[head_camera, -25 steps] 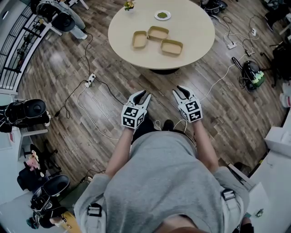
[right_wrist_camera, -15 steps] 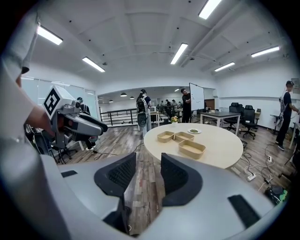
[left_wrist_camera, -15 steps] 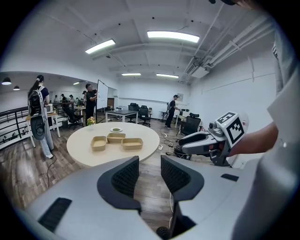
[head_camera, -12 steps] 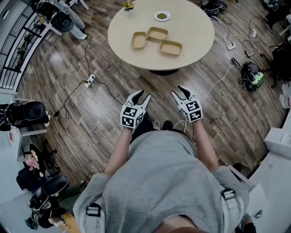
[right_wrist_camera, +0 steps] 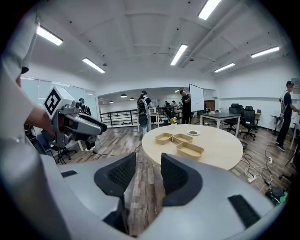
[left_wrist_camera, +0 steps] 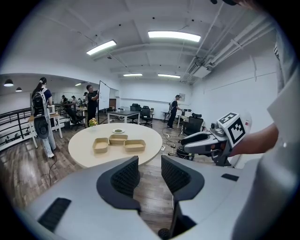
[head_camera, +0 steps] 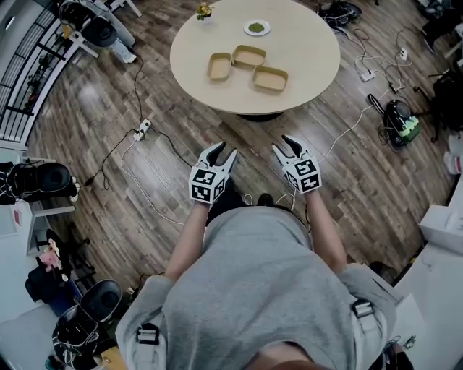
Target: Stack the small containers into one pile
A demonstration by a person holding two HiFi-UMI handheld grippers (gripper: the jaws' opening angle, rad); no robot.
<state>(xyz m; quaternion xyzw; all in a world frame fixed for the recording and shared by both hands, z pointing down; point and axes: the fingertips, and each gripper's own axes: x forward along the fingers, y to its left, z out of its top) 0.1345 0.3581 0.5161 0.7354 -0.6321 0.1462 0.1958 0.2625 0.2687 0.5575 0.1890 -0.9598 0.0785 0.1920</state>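
- Jaws of the left gripper (head_camera: pixel 221 151) stand wide apart, having just been opening. Nothing lies between them; only the wooden floor (head_camera: pixel 166 173) and the round table (head_camera: pixel 307 79) show through the gap.
- The right gripper (head_camera: pixel 283 144) is likewise spread wide after just opening, with nothing between its pads and nothing touched.
- Both grippers hang side by side in the air, well short of the table's near edge. They point toward the table and tilt somewhat downward.
- 2 forearms (head_camera: pixel 189 242) reach forward from a grey-shirted torso, 1 to each gripper, roughly parallel and aimed at the table.
- 3 small containers (head_camera: pixel 249 56) lie open side up on the table, clustered near its middle. 1 is at the left, 1 lies farther back and 1 is at the right, closest to the table's near edge. Each rests on the table top itself, none inside another.
- Toward the table's far edge sit a small plate (head_camera: pixel 256 27) and a little plant (head_camera: pixel 205 10).
- The hands on the grippers are hidden under the marker cubes (head_camera: pixel 210 185) in the head view.
- Whether the containers touch one another cannot be told.
- The green stuff on the plate is too small to make out.
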